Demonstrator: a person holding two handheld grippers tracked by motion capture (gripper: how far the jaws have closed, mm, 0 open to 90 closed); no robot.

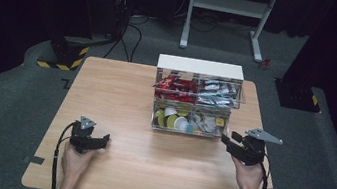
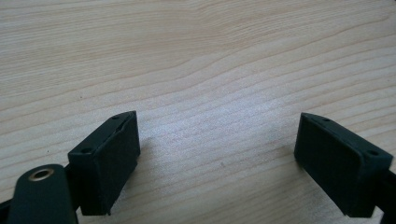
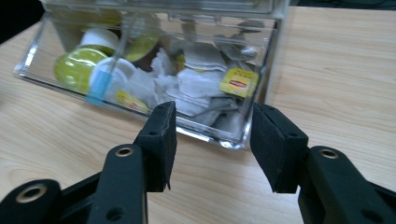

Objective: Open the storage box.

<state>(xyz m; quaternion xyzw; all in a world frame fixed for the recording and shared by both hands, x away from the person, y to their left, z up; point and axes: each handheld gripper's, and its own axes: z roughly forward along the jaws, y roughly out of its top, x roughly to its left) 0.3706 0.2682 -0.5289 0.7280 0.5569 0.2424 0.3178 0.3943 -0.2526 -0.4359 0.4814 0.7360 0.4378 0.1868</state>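
A clear organizer box [image 1: 199, 79] with a white top stands at the far middle of the wooden table [image 1: 120, 97]. Its upper drawer holds red and silver packets. The lower drawer [image 3: 219, 137] stands pulled out, with green capsules [image 3: 77, 67] on one side and tea bags [image 3: 201, 84] on the other. My right gripper [image 1: 228, 137] hovers just in front of the drawer's right corner, and its jaws [image 3: 212, 126] are open with nothing between them. My left gripper [image 1: 105, 140] rests low at the near left, open over bare wood [image 2: 217, 140].
Beyond the table, a white desk frame [image 1: 228, 5] stands on the grey floor. A yellow-and-black striped base [image 1: 63, 56] and loose cables [image 1: 132, 38] lie at the far left. Bare tabletop lies between the two hands.
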